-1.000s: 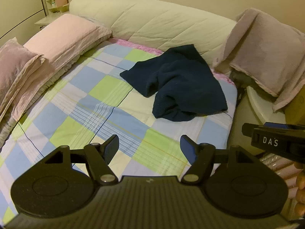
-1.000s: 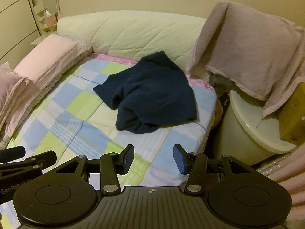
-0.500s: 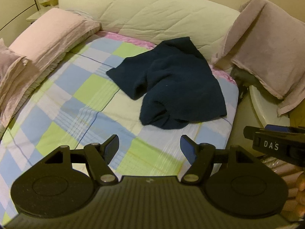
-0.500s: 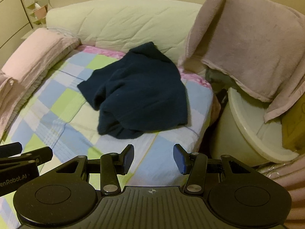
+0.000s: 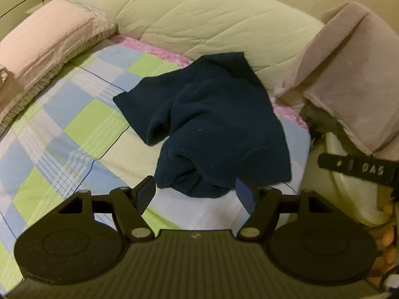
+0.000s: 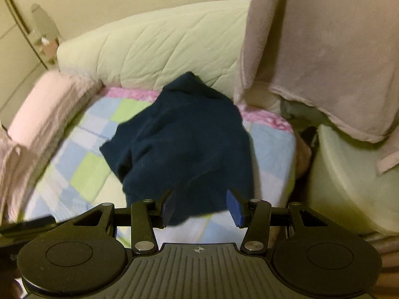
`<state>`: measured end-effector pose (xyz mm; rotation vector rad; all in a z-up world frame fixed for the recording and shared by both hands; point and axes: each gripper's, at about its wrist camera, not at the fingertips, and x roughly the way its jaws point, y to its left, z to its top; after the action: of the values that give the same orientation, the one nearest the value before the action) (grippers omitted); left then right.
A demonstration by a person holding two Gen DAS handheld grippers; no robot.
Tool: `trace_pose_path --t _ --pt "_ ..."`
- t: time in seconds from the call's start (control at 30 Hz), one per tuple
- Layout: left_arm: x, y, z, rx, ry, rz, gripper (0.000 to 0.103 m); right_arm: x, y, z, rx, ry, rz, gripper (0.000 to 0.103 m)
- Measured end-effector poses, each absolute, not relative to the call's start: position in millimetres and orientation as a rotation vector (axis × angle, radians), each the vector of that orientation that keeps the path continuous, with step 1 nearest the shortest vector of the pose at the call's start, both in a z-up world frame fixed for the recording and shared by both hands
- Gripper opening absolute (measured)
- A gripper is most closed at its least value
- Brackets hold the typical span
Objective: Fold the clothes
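Hovering with jaws apart and empty, the left hand-held gripper (image 5: 195, 194) and right hand-held gripper (image 6: 199, 208) both point down at a crumpled navy garment (image 5: 214, 124). It lies on the checked bedsheet (image 5: 74, 137), against a pale quilted headboard (image 5: 199, 22).
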<state>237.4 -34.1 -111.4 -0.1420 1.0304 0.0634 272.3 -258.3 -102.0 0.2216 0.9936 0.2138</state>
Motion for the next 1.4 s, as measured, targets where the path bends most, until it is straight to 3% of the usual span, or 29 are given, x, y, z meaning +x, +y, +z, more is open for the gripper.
trace_pose_path --t 0.03,0.1,0.13,0.47,1.03,1.07,1.1,1.13,1.2,1.27,1.4 --pt "243 -34 -117 -0.144 1.036 0.066 0.068 278 -261 -108 0.230 1.001 0.205 0.051" --pt "251 -31 -131 -0.151 1.051 0.068 0.068 293 -266 -122 0.243 1.047 0.202 0.071" --pt "256 -30 -138 -0.155 1.059 0.068 0.068 300 -268 -129 0.254 1.067 0.207 0.073" --pt "307 -13 -202 -0.286 1.139 0.112 0.068 369 -294 -214 0.478 1.264 0.212 0.073" --pt "372 31 -291 -0.745 1.169 0.183 0.064 440 -302 -299 0.485 1.246 0.080 0.073" --pt "371 32 -292 -0.743 1.166 0.168 0.060 441 -301 -299 0.493 1.242 0.103 0.071" --pt "371 32 -293 -0.739 1.162 0.153 0.049 442 -300 -299 0.500 1.239 0.127 0.052" --pt "370 32 -291 -0.722 1.160 0.135 0.036 442 -297 -298 0.496 1.243 0.153 0.045" --pt "366 36 -284 -0.707 1.145 0.101 0.026 444 -295 -291 0.486 1.240 0.171 0.021" --pt "361 41 -275 -0.720 1.117 0.087 0.023 445 -295 -274 0.503 1.218 0.198 0.015" --pt "339 53 -240 -0.722 1.010 0.075 0.020 447 -292 -227 0.535 1.134 0.300 0.013"
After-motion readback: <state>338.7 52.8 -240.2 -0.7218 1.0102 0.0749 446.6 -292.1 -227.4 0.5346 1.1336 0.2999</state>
